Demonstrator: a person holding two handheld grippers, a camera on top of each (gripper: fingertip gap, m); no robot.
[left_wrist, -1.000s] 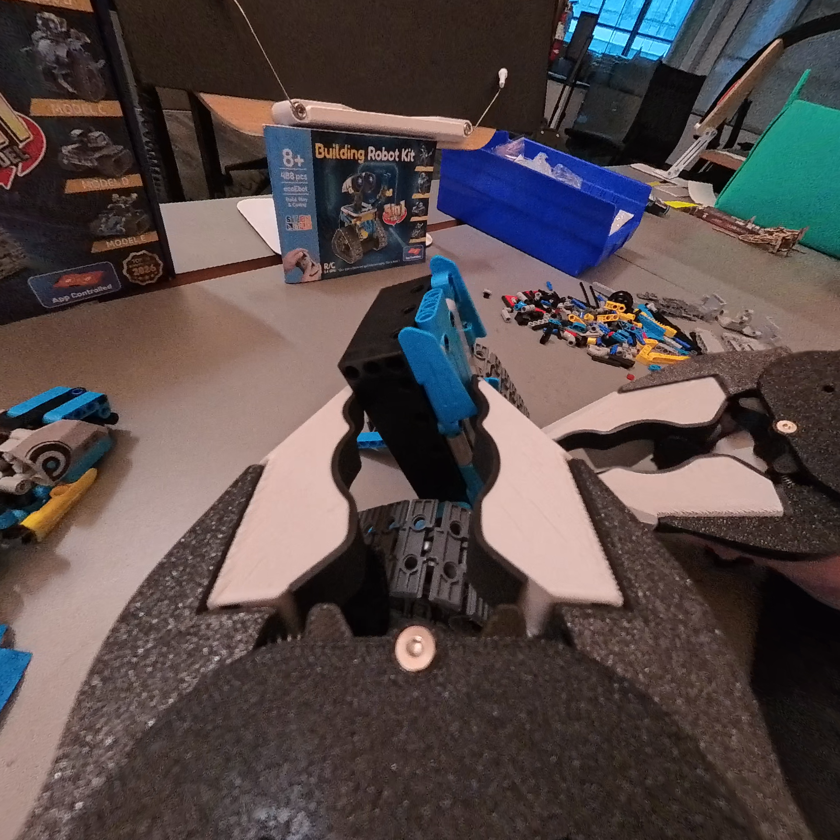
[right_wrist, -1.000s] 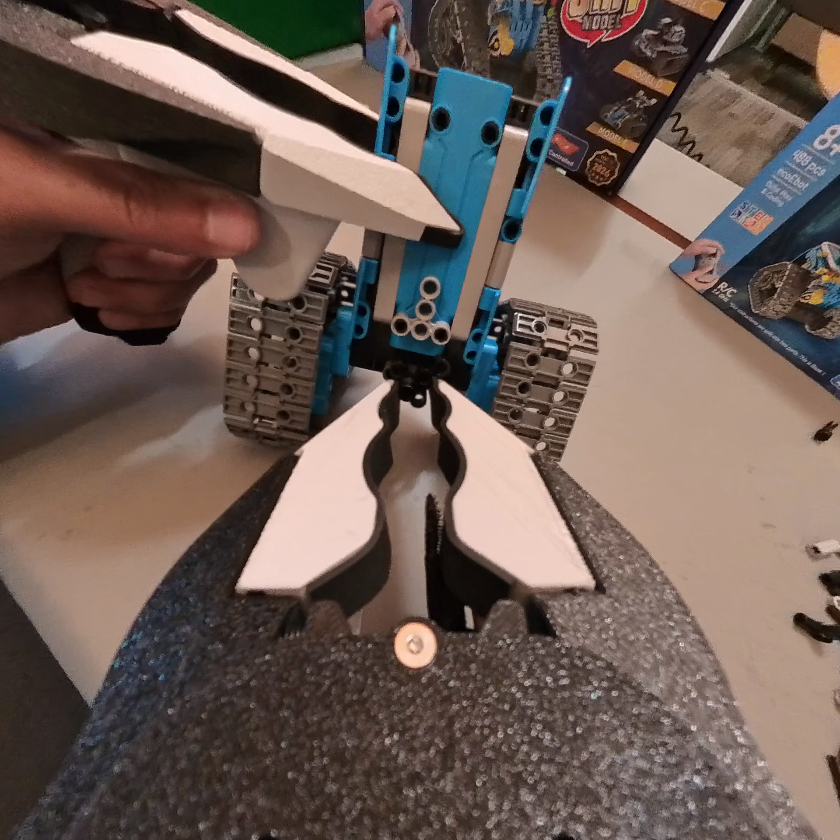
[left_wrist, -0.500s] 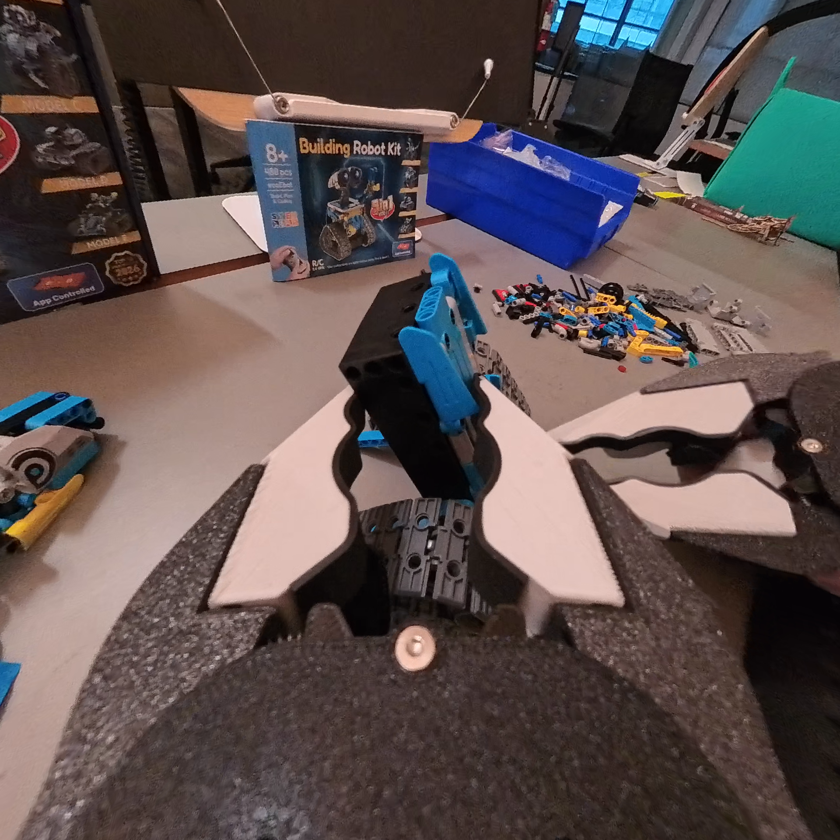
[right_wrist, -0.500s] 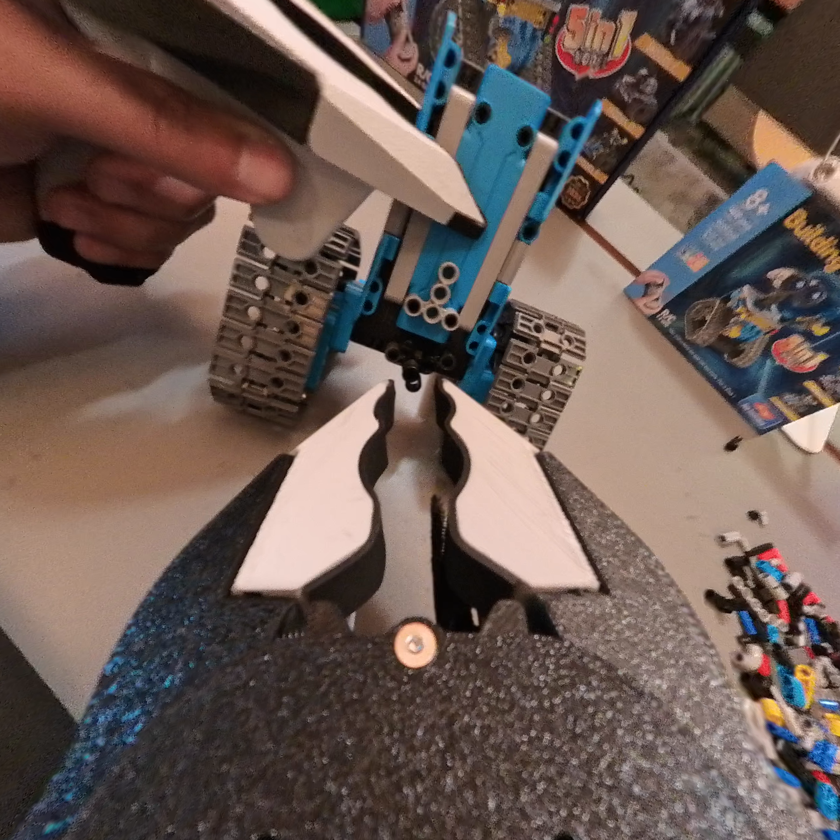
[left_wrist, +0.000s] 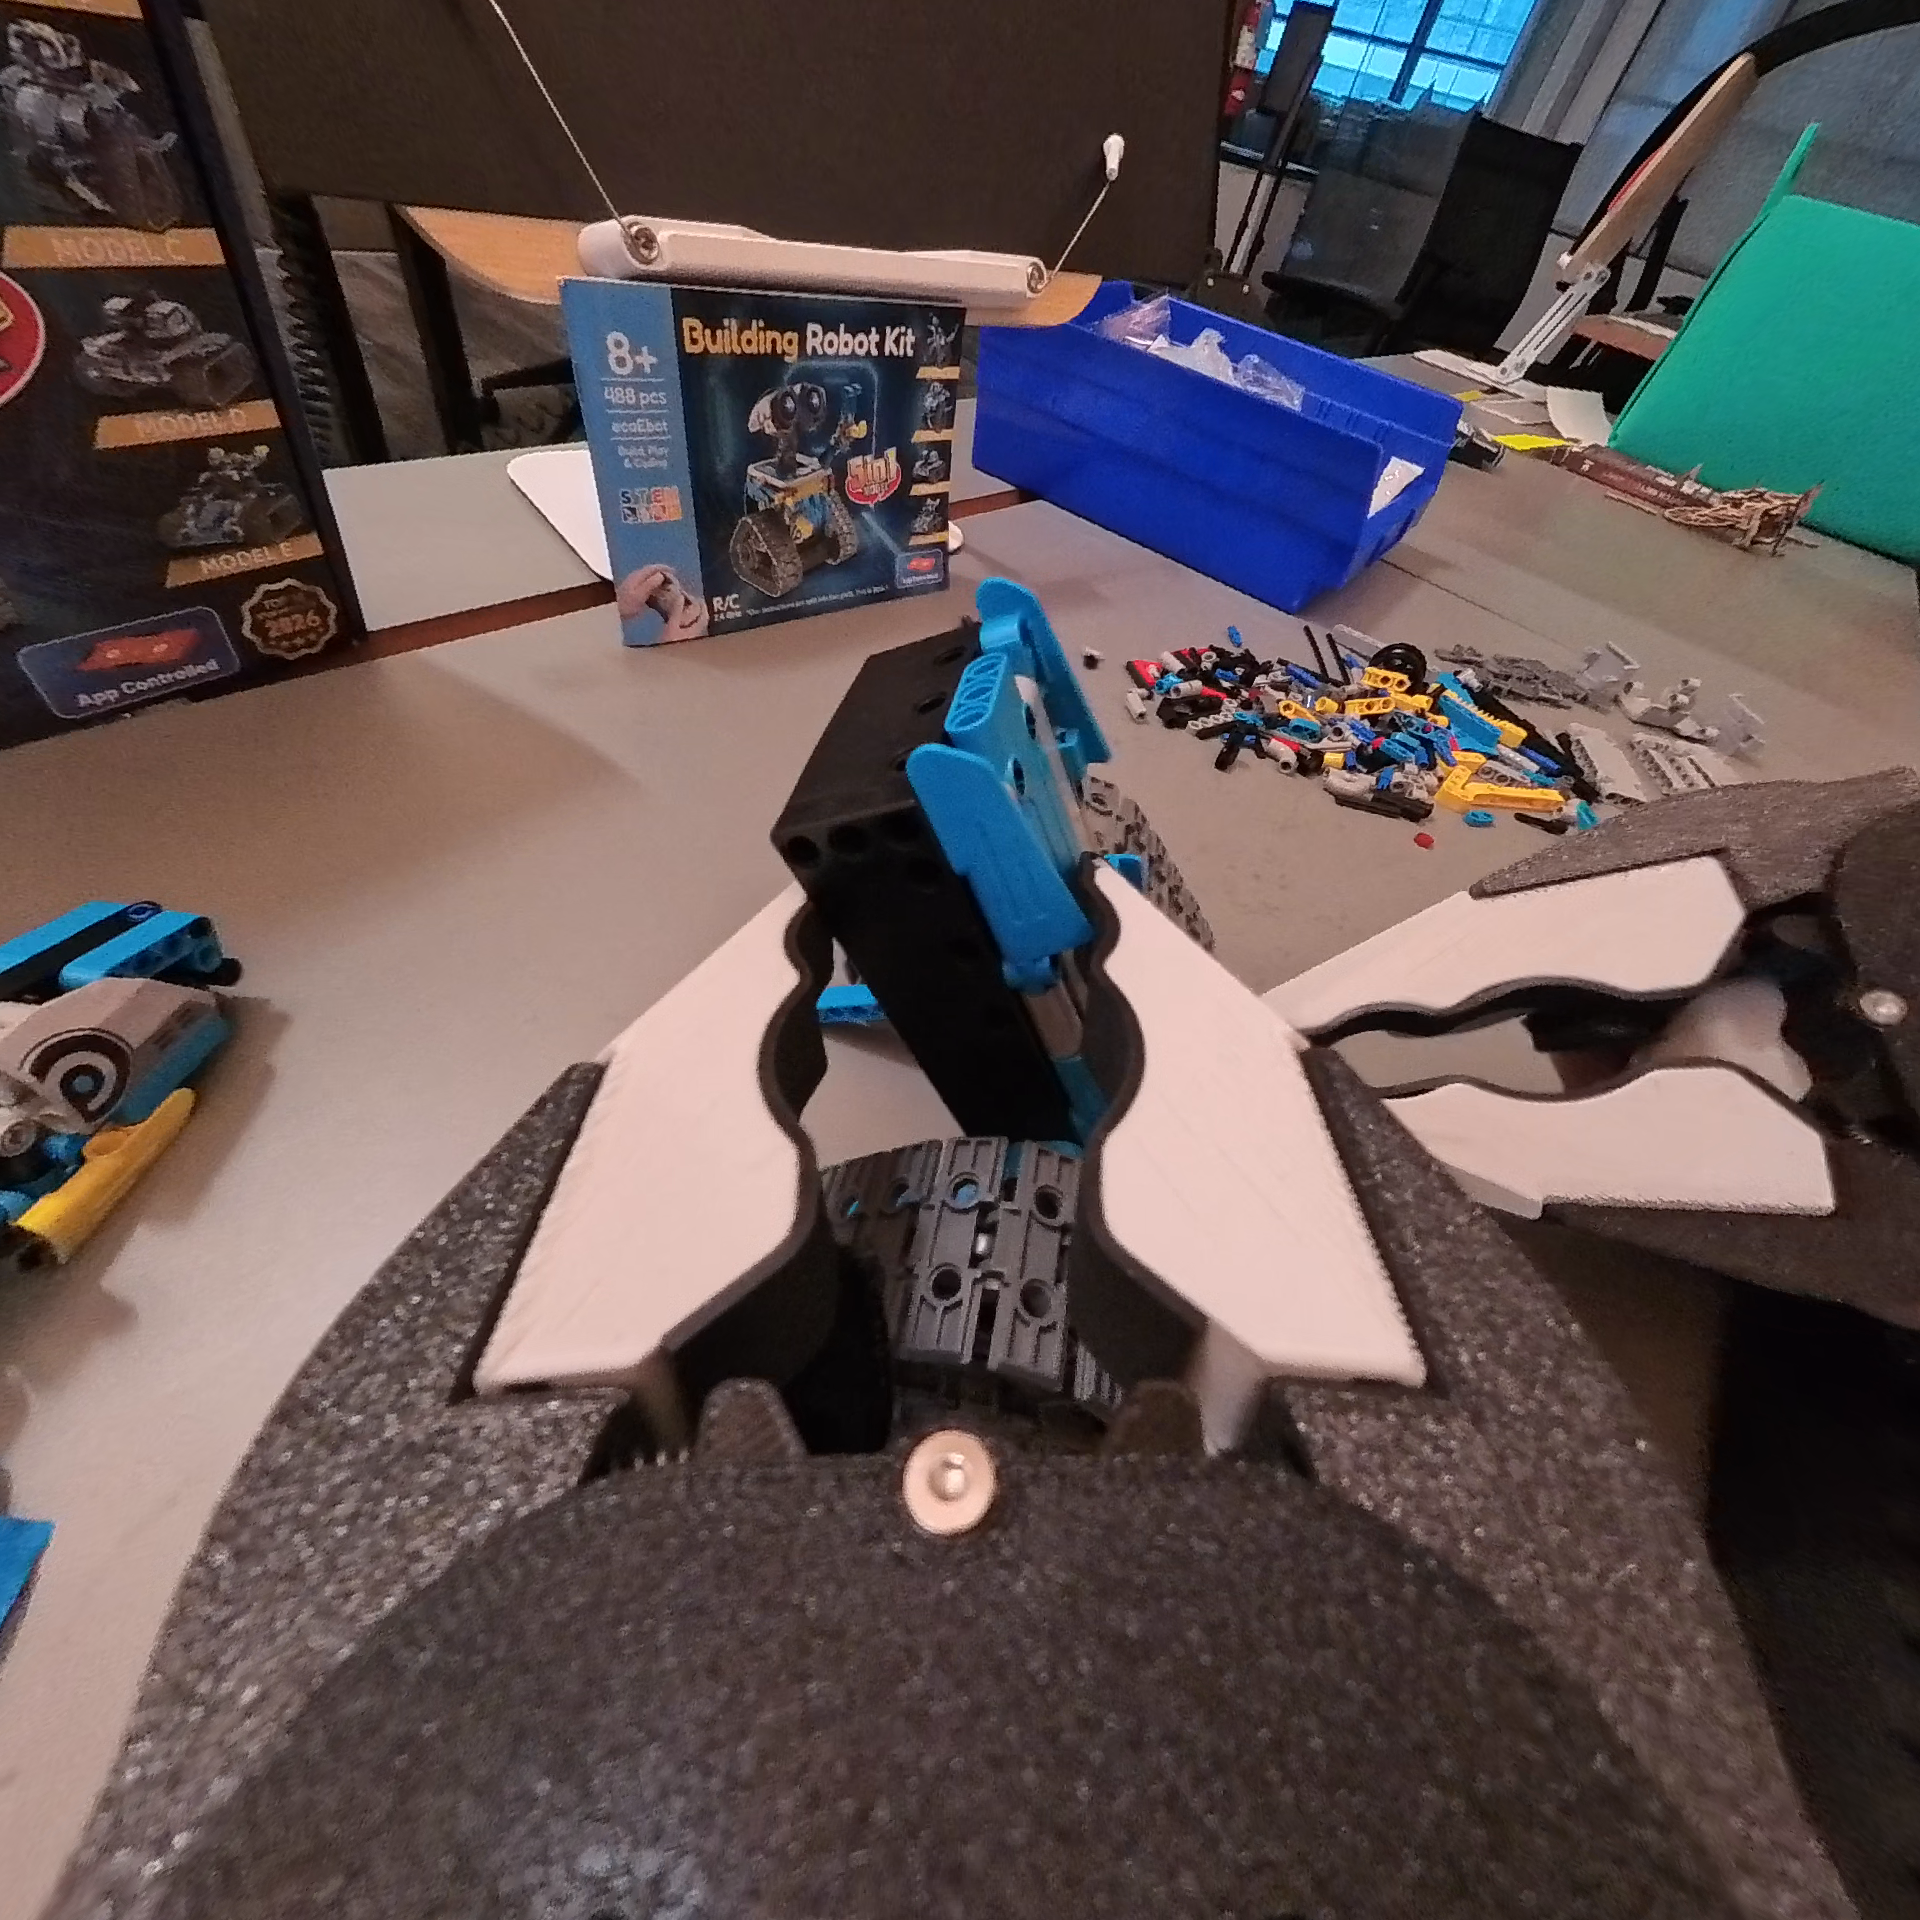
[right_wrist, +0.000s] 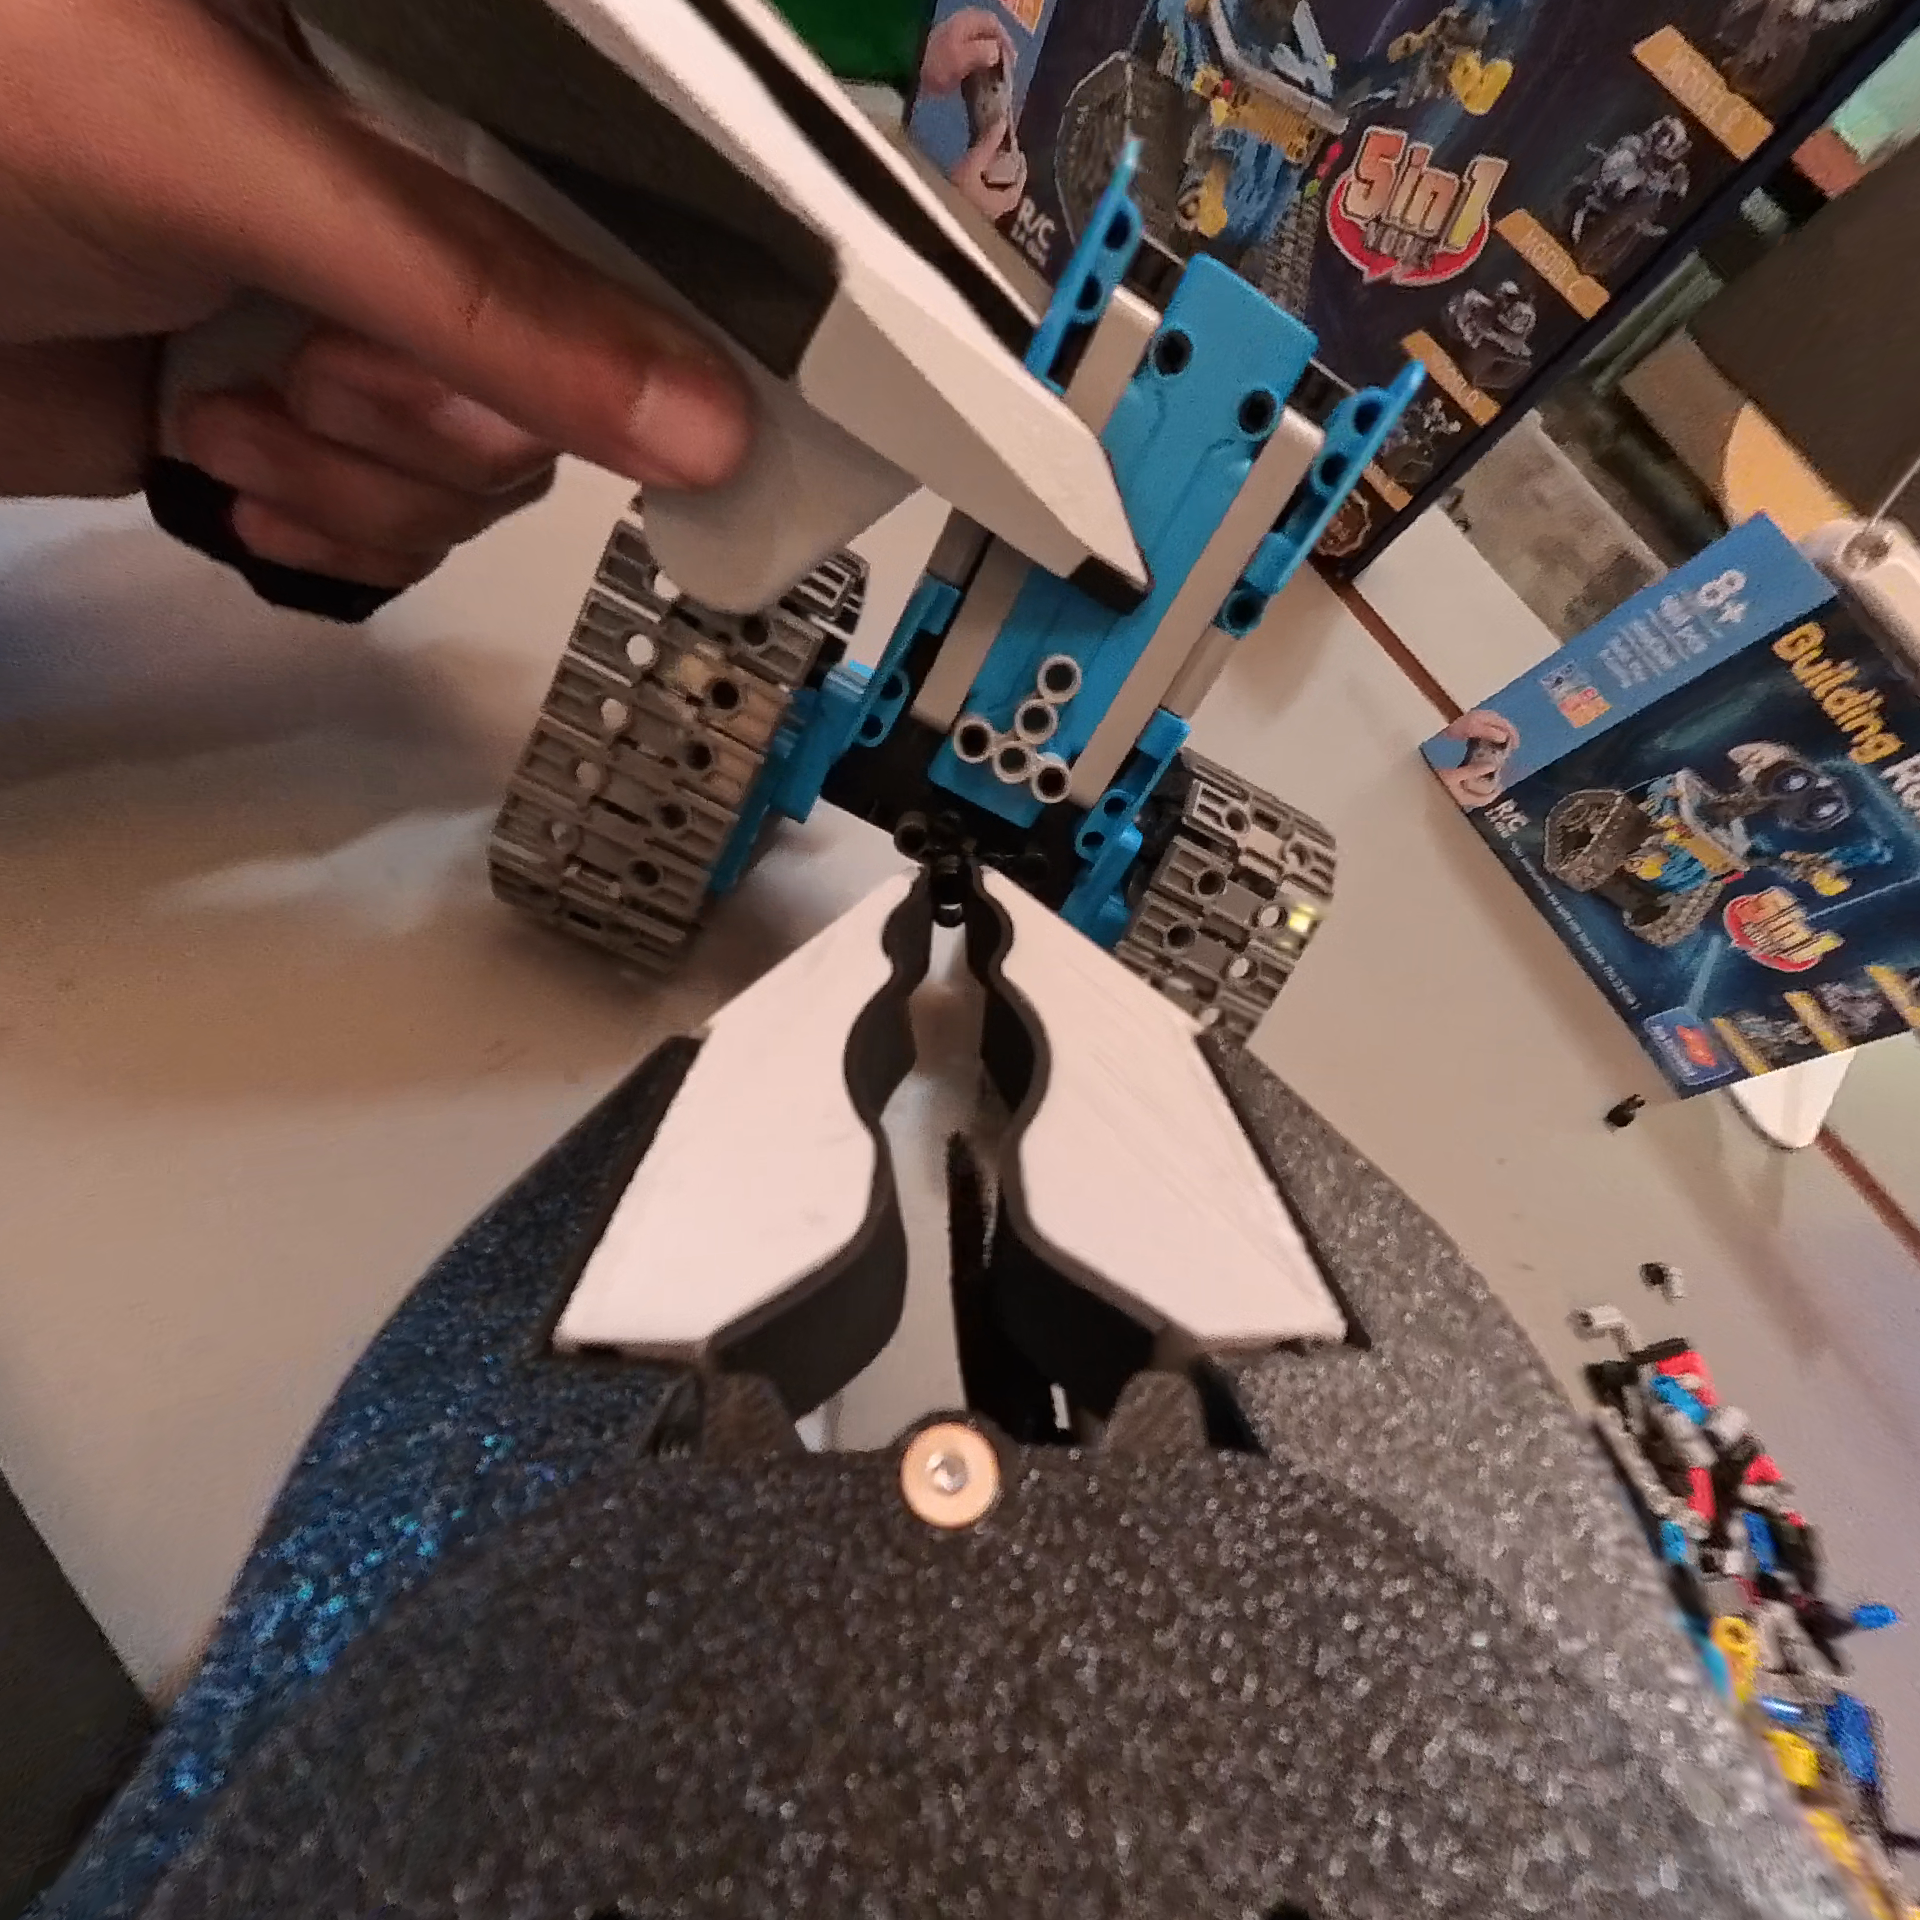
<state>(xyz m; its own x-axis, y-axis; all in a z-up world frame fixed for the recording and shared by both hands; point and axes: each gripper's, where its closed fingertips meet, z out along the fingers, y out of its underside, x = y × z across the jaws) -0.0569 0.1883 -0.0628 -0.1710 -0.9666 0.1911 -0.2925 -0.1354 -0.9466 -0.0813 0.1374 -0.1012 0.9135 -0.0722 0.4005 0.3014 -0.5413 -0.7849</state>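
A tracked toy robot model (left_wrist: 914, 935) with a black body, blue panels and grey tracks stands on the grey table (left_wrist: 416, 831). My left gripper (left_wrist: 951, 904) is shut on its upright body from above. In the right wrist view the model (right_wrist: 1174, 499) faces me, and a hand (right_wrist: 416, 343) holds the left gripper's finger (right_wrist: 935, 416) against it. My right gripper (right_wrist: 948, 883) is low at the model's front, its tips closed on a small black pin (right_wrist: 943, 862) under the blue panel. It also shows in the left wrist view (left_wrist: 1309, 1034), on the right.
A blue kit box (left_wrist: 769, 457), a blue bin (left_wrist: 1195, 457) and a large dark box (left_wrist: 125, 364) stand behind. A pile of loose parts (left_wrist: 1403, 727) lies to the right, a small blue-grey-yellow assembly (left_wrist: 94, 1060) to the left. A green sheet (left_wrist: 1787, 395) is far right. Left tips to right tips: about 7 centimetres. It is some 15 centimetres from my left tips to the small blue-grey-yellow assembly (left_wrist: 94, 1060).
My right gripper's fingers have narrowed onto the black pin, and its view has rolled and swung right. The left gripper still grips the model's body.
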